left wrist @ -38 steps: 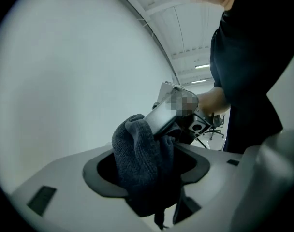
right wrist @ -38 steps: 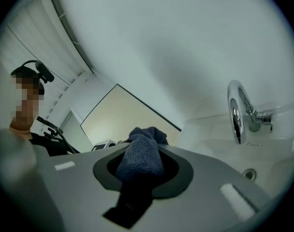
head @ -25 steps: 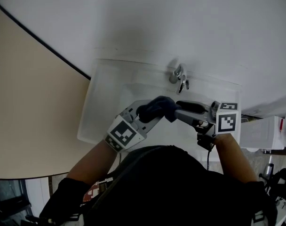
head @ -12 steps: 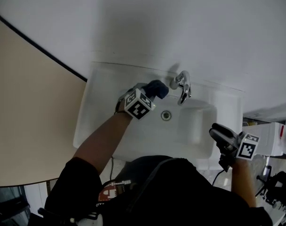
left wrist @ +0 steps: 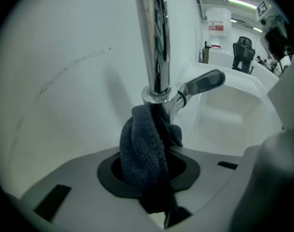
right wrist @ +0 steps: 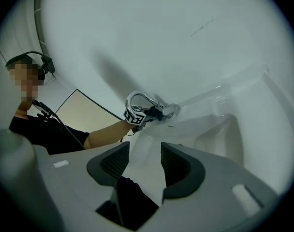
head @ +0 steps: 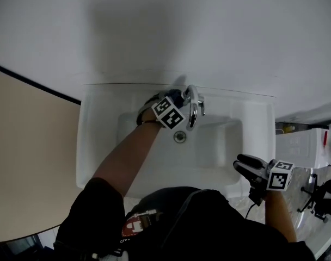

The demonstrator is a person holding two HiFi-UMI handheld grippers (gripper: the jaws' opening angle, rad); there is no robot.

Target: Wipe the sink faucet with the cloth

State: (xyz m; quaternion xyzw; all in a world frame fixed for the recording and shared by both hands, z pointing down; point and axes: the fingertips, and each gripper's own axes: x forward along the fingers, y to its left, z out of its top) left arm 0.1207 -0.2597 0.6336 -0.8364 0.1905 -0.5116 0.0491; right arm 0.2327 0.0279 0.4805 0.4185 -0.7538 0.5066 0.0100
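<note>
A chrome faucet (head: 193, 105) stands at the back of the white sink (head: 100, 145). My left gripper (head: 172, 100) is shut on a dark blue cloth (head: 178, 95) and holds it against the faucet's left side. In the left gripper view the bunched cloth (left wrist: 143, 149) sits between the jaws of the left gripper (left wrist: 149, 167) and touches the faucet's base (left wrist: 156, 94), below the upright spout (left wrist: 154, 37) and beside the lever handle (left wrist: 205, 81). My right gripper (head: 240, 163) hangs open and holds nothing at the sink's front right corner; its jaws (right wrist: 144, 161) point toward the faucet (right wrist: 139, 99).
The drain (head: 180, 137) lies in the basin just in front of the faucet. A white plastic bin (head: 310, 148) stands right of the sink. A beige surface (head: 29, 162) lies to the left. A white wall rises behind the sink.
The left gripper has carried the cloth from in front of my body down to the faucet's base. The right gripper has drawn away from the cloth to the sink's front right corner.
</note>
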